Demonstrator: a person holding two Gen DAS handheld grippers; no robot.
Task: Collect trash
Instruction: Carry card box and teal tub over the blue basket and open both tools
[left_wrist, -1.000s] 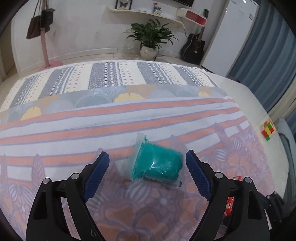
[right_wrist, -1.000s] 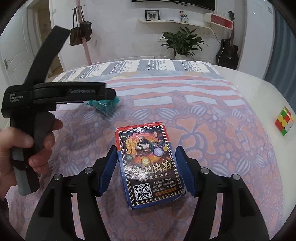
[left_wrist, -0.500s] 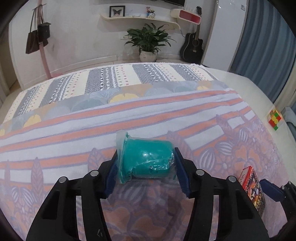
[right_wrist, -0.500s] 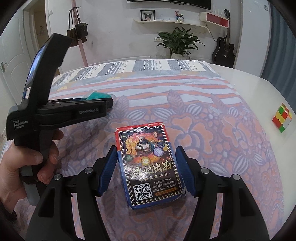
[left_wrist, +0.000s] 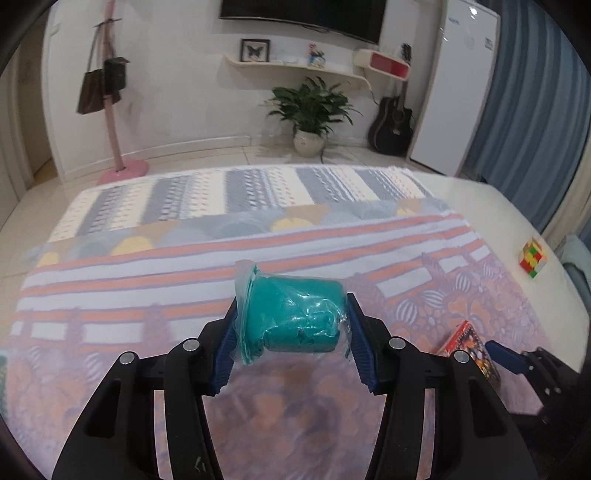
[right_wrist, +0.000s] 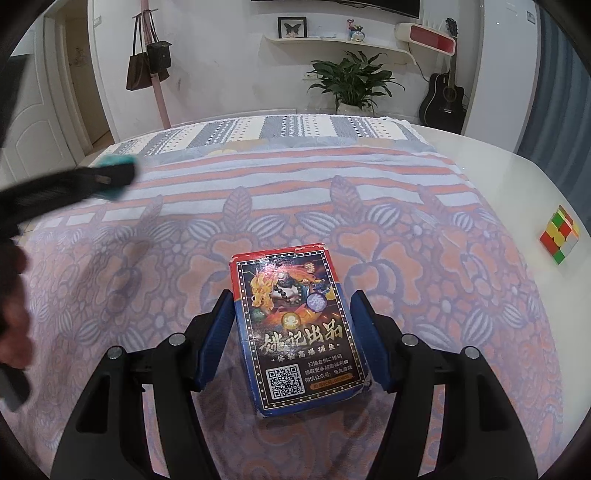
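Note:
My left gripper (left_wrist: 291, 343) is shut on a teal lump wrapped in clear plastic (left_wrist: 295, 314) and holds it above the patterned cloth (left_wrist: 147, 280). It shows blurred at the far left of the right wrist view (right_wrist: 114, 173). My right gripper (right_wrist: 291, 343) is shut on a red and blue card box (right_wrist: 295, 328) with a dragon picture and a QR code, over the cloth. The box and a right fingertip also show at the lower right of the left wrist view (left_wrist: 472, 347).
A colour cube (right_wrist: 559, 234) sits on the white table (right_wrist: 517, 184) to the right of the cloth; it also shows in the left wrist view (left_wrist: 533, 256). Beyond the table stand a potted plant (left_wrist: 312, 110), a guitar (left_wrist: 391, 123) and a pink coat stand (left_wrist: 110, 122).
My left gripper closed on the teal plastic-wrapped lump and lifted it off the cloth, tilting upward. My right gripper stayed shut on the card box.

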